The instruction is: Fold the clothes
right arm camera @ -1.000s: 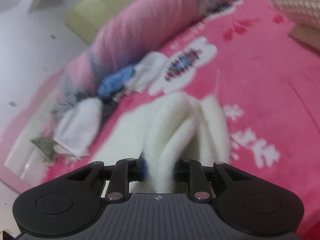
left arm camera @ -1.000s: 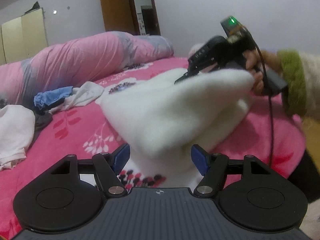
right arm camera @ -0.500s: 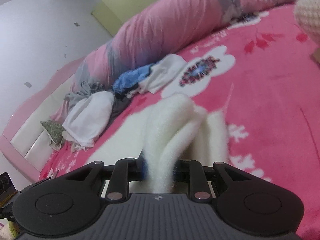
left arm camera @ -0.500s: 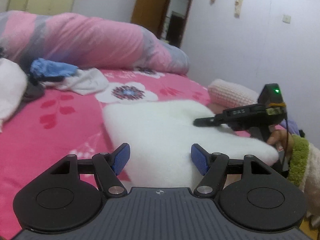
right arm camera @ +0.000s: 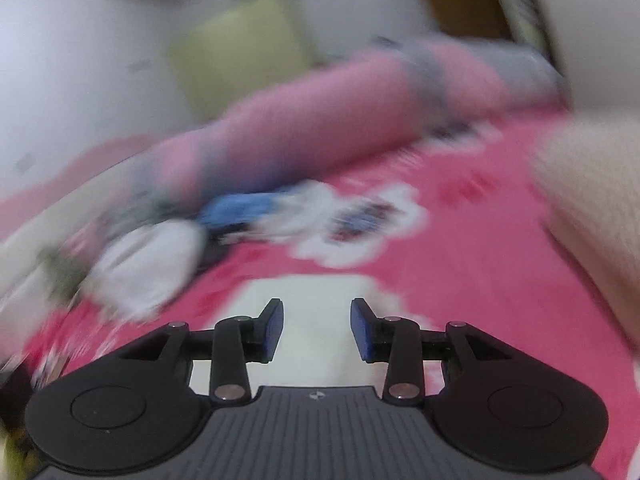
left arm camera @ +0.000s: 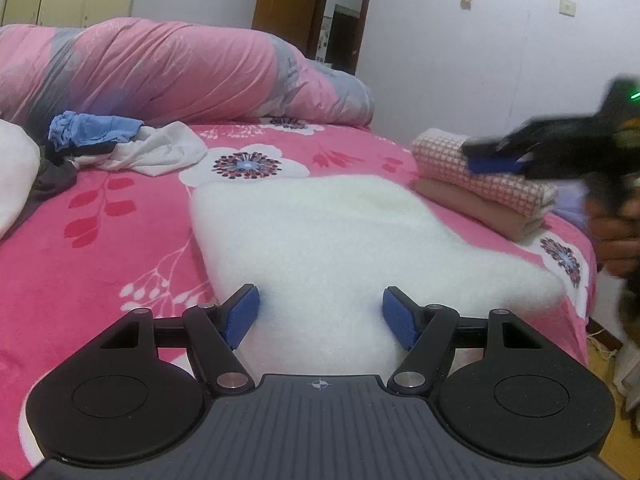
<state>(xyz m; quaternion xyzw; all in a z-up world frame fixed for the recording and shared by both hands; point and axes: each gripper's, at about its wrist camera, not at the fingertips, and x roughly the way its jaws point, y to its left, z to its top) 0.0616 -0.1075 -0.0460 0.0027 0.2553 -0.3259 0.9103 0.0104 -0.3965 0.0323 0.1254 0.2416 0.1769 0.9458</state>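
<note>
A white fleece garment [left arm camera: 340, 232] lies folded flat on the pink flowered bed [left arm camera: 100, 240]. My left gripper [left arm camera: 320, 318] stands open over its near edge; the blue pads flank the fleece without pressing it. In the left wrist view my right gripper [left arm camera: 496, 156] is blurred at the upper right, lifted clear of the fleece, with a person's hand [left arm camera: 616, 236] on its grip. The right wrist view is blurred by motion: my right gripper [right arm camera: 317, 330] has its jaws opening with nothing between them, and the white fleece [right arm camera: 316, 292] lies below.
A folded stack [left arm camera: 492, 184] with a pink checked piece on top sits at the bed's right edge. Loose clothes [left arm camera: 120, 144], blue, white and grey, are heaped at the far left. A rolled pink and grey quilt [left arm camera: 180, 72] lines the back. A doorway shows behind.
The right gripper laid the fleece's lifted end down, let it go and rose up to the right. The fleece now lies flat. The left gripper stayed open and rolled level.
</note>
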